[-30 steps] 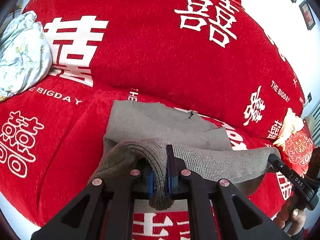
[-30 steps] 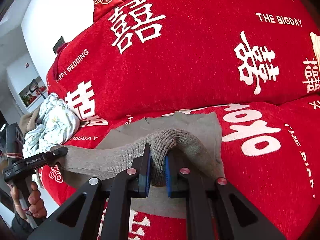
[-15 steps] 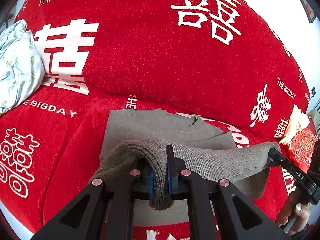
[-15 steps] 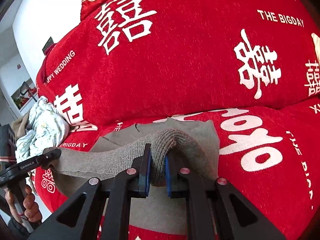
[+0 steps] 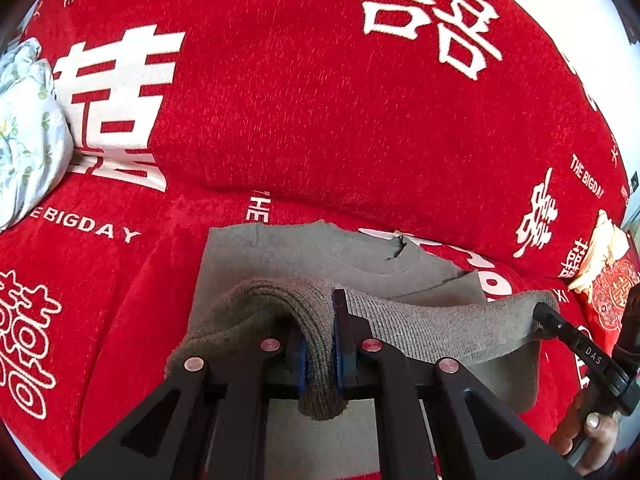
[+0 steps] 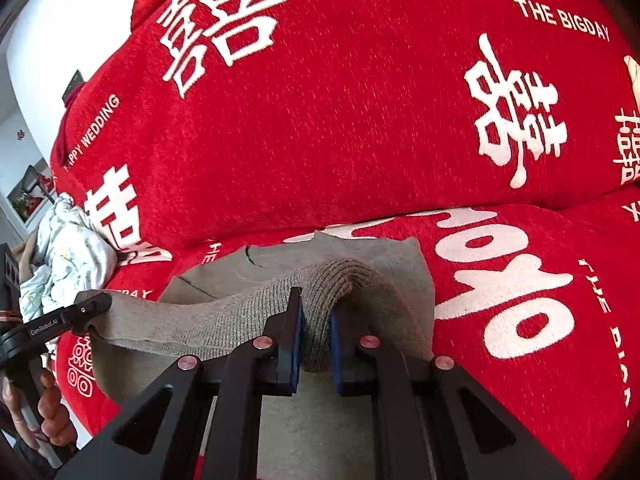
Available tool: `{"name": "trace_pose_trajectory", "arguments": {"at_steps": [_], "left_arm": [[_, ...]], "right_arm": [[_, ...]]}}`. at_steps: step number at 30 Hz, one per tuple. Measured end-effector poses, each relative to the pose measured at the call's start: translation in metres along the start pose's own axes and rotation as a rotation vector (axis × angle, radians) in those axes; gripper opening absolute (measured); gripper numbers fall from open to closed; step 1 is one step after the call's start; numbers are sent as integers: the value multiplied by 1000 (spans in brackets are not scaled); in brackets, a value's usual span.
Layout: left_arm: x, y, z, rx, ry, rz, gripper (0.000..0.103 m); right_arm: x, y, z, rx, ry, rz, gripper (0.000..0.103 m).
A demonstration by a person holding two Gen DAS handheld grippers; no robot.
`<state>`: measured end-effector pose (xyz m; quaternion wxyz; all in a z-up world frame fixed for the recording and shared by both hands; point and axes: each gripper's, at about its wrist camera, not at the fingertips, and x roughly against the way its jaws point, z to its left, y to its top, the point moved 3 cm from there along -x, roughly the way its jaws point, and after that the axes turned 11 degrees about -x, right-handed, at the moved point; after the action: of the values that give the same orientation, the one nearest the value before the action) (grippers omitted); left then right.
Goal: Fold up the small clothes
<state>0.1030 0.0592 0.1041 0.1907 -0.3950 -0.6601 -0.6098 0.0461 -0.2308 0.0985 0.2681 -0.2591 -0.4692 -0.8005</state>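
A grey knitted garment (image 5: 304, 256) lies flat on a red sofa cover, its ribbed hem lifted and stretched between both grippers. My left gripper (image 5: 320, 344) is shut on the hem's left end, the fabric bunched between its blue pads. In the right wrist view my right gripper (image 6: 314, 344) is shut on the hem's other end, over the same garment (image 6: 360, 248). Each gripper shows in the other's view: the right gripper (image 5: 540, 314) at the right edge, the left gripper (image 6: 94, 306) at the left edge, both pinching the ribbed band. Hands hold the handles.
The red sofa cover (image 5: 320, 120) with white characters rises as a backrest just behind the garment. A crumpled pale floral cloth (image 5: 24, 136) lies at the left end of the seat. A red and cream embroidered cushion (image 5: 604, 280) sits at the right end.
Both grippers have carried the lifted hem forward toward the backrest and slightly down. The flat part of the garment now looks larger and closer, and the floral cloth has slid toward the left edge.
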Motion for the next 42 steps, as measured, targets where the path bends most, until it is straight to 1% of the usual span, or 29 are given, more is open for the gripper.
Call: {"name": "trace_pose_trajectory", "arguments": {"at_steps": [8,13,20,27,37,42], "left_arm": [[-26,13,5,7,4,31,11],[-52,14,10,29,-6,88,11],[-84,17,14,46,14,145,11],[-105,23,19,62,3,177,11],[-139,14,33,119,-15,242,11],[-152,12,44,172,-60,267,11]], "right_arm": [[-25,9,-3,-5,-19,25,13],[-44,15,-11,-29,-40,63,13],[-77,19,-20,-38,-87,101,13],[-102,26,-26,-59,-117,133,13],[-131,23,-29,-73,-141,174,13],[-141,22,-29,-80,-148,180,13]]}}
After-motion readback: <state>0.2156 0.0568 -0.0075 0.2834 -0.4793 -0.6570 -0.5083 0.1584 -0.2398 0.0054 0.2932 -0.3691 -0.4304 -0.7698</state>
